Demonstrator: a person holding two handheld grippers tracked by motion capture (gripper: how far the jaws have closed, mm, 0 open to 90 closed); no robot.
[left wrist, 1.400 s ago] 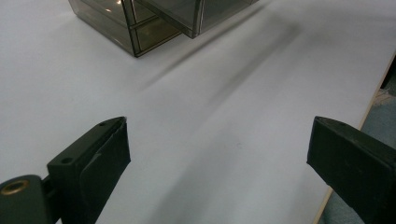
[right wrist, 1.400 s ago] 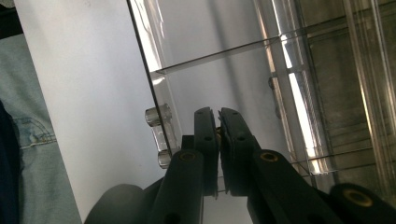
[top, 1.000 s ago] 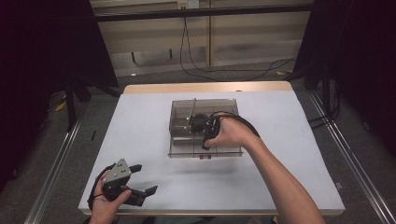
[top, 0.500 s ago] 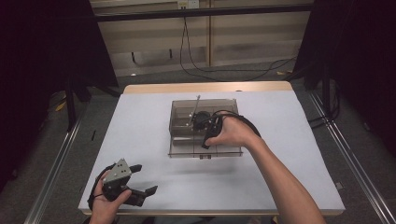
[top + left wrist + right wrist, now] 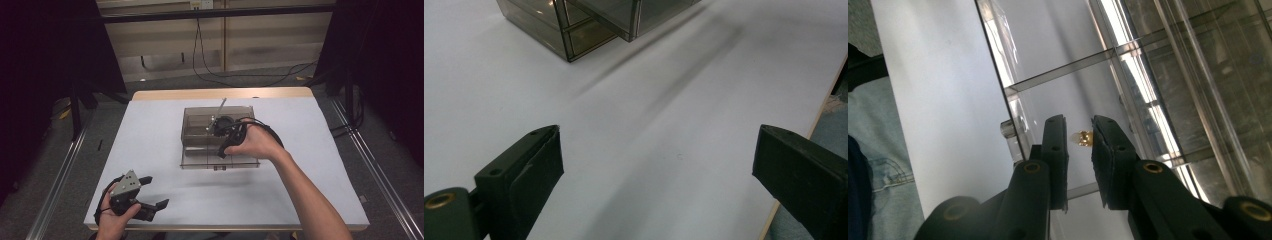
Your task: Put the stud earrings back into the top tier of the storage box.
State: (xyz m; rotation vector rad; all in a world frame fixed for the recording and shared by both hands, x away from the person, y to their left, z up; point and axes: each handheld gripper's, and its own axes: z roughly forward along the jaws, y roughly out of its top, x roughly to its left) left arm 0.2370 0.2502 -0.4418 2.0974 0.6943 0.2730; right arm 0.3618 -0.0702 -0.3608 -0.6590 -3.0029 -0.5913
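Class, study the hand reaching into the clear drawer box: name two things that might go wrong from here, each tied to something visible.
1. The right gripper has its fingers slightly apart around a small gold piece in the open drawer; it may slip out if they lift now.
2. The clear drawer box stands unheld, the left gripper being far off near the table edge, so a nudge might shift it.
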